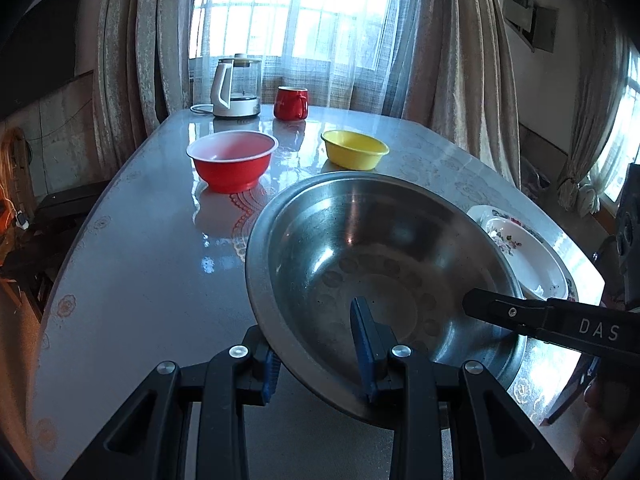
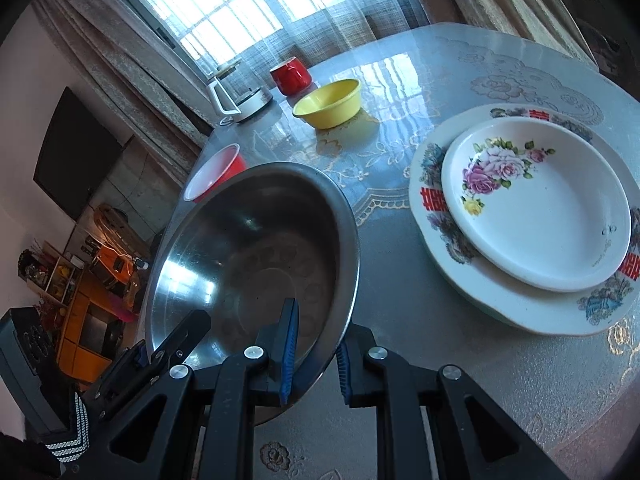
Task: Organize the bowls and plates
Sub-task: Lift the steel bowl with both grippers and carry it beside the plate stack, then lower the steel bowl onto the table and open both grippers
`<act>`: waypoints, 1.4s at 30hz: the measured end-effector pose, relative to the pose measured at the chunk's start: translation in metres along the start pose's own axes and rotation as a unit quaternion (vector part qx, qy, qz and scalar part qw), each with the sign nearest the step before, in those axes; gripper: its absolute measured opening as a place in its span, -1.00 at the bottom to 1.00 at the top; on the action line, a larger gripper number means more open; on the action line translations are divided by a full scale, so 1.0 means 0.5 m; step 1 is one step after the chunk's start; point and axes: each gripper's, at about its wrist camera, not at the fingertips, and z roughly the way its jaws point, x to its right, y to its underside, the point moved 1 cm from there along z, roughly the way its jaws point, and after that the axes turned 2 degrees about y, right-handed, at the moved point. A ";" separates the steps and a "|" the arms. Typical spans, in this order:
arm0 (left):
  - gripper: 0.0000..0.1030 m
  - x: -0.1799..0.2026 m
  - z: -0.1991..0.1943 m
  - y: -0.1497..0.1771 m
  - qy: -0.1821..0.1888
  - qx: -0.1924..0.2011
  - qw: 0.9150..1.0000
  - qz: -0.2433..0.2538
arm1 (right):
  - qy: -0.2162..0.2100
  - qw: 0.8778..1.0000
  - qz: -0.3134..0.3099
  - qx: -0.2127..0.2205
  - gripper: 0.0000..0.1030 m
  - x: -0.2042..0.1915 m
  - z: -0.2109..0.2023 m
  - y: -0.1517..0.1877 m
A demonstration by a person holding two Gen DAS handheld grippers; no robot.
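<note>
A wide steel bowl (image 1: 360, 248) is held at its rim from two sides, just above the grey table (image 1: 152, 264). My left gripper (image 1: 320, 364) is shut on the near rim, one blue pad inside the bowl and one outside. My right gripper (image 2: 316, 360) is shut on the steel bowl (image 2: 260, 248) at the opposite rim. A red bowl (image 1: 232, 160) and a yellow bowl (image 1: 354, 150) stand farther back. Right of the steel bowl, a small floral plate (image 2: 536, 208) lies on a larger patterned plate (image 2: 500, 296).
A red mug (image 1: 291, 102) and a glass kettle (image 1: 236, 88) stand at the table's far edge by the curtained window. The table's left edge curves close to the red bowl. A gloved hand (image 2: 68, 444) shows at the lower left of the right wrist view.
</note>
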 end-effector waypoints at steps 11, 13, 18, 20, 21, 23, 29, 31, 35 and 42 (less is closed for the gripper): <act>-0.37 0.004 0.035 0.000 0.002 -0.017 1.000 -0.001 | 0.011 1.000 0.012 -0.004 -0.64 0.025 0.015 0.003; -0.37 0.002 0.038 0.000 0.000 -0.019 1.000 -0.002 | 0.008 1.000 0.017 -0.007 -0.62 0.028 0.020 0.003; -0.37 0.000 0.047 -0.001 -0.004 -0.023 1.000 -0.005 | 0.001 1.000 0.016 -0.002 -0.52 0.026 0.019 -0.001; -0.37 0.001 0.049 -0.003 -0.007 -0.022 1.000 -0.005 | 0.003 1.000 0.015 0.001 -0.52 0.028 0.015 -0.003; -0.38 0.002 0.049 -0.003 -0.010 -0.021 1.000 -0.002 | 0.006 1.000 0.013 0.003 -0.52 0.027 0.014 -0.006; -0.37 0.002 0.051 -0.003 -0.008 -0.022 1.000 -0.006 | 0.015 1.000 0.010 0.007 -0.59 0.029 0.011 -0.009; -0.37 -0.001 0.053 -0.005 -0.004 -0.023 1.000 -0.011 | 0.014 1.000 0.015 0.011 -0.70 0.038 0.017 -0.012; -0.37 0.000 0.053 -0.007 -0.003 -0.027 1.000 -0.010 | 0.016 1.000 0.014 0.013 -0.70 0.035 0.017 -0.012; -0.24 0.003 0.046 -0.005 -0.005 -0.029 1.000 -0.003 | 0.015 1.000 0.025 0.012 -0.47 0.037 0.013 -0.014; 0.28 0.001 0.017 -0.007 -0.012 -0.006 1.000 0.008 | 0.029 0.998 0.008 0.057 -0.39 0.032 -0.032 -0.021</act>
